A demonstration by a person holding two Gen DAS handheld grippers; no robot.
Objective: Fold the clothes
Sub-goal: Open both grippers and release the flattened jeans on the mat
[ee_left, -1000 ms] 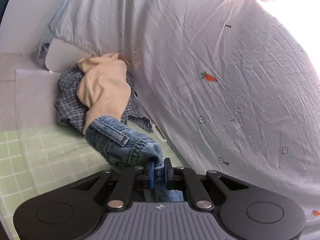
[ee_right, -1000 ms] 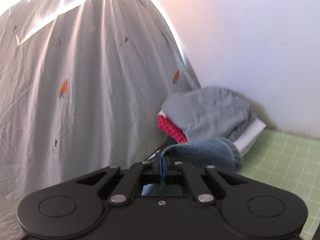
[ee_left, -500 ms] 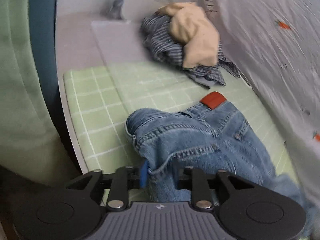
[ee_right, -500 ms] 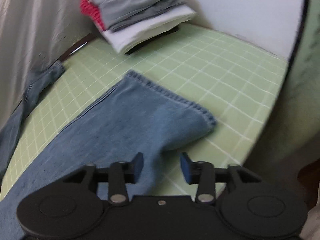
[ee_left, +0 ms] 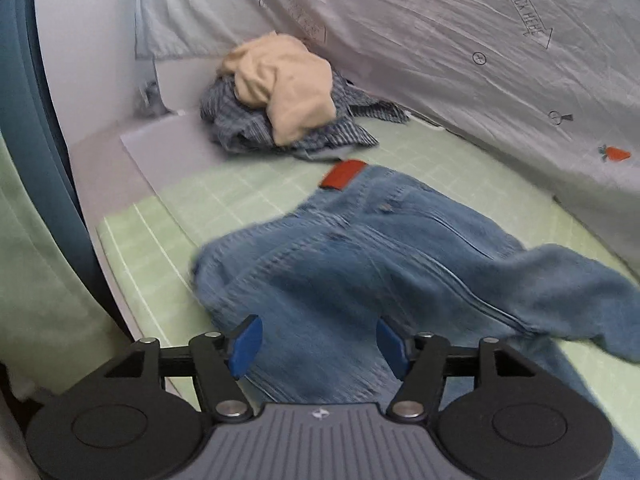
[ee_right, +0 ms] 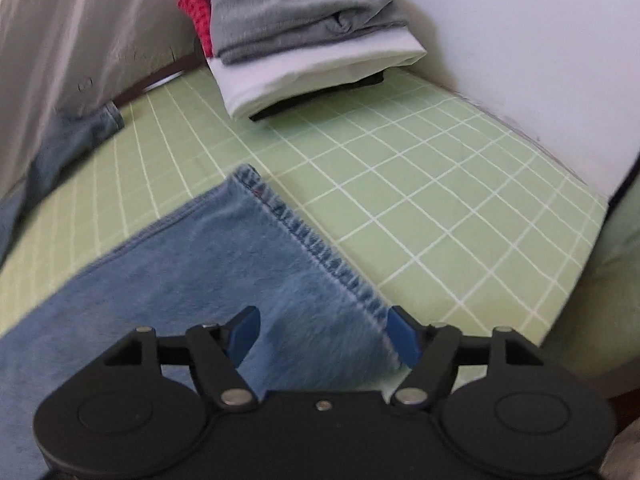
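Observation:
Blue jeans (ee_left: 360, 264) lie spread on the green grid mat (ee_left: 168, 216), waist end with a red patch (ee_left: 343, 174) toward the left. My left gripper (ee_left: 320, 346) is open just above the waist end, holding nothing. In the right wrist view one jeans leg (ee_right: 224, 264) ends in a stitched hem (ee_right: 320, 256), and the other leg (ee_right: 68, 144) lies along the back. My right gripper (ee_right: 322, 338) is open over the hem, holding nothing.
A pile of a beige garment (ee_left: 288, 88) on a blue checked shirt (ee_left: 240, 124) sits at the back left. A folded stack, grey garment (ee_right: 296, 12) over white (ee_right: 320, 68) with red knit (ee_right: 196, 12), stands at the back right. A grey printed sheet (ee_left: 480, 60) hangs behind. The mat edge (ee_right: 588, 248) lies to the right.
Both grippers lowered the held jeans onto the mat, then opened and let go. The jeans now lie spread out, and both grippers have drawn back a little.

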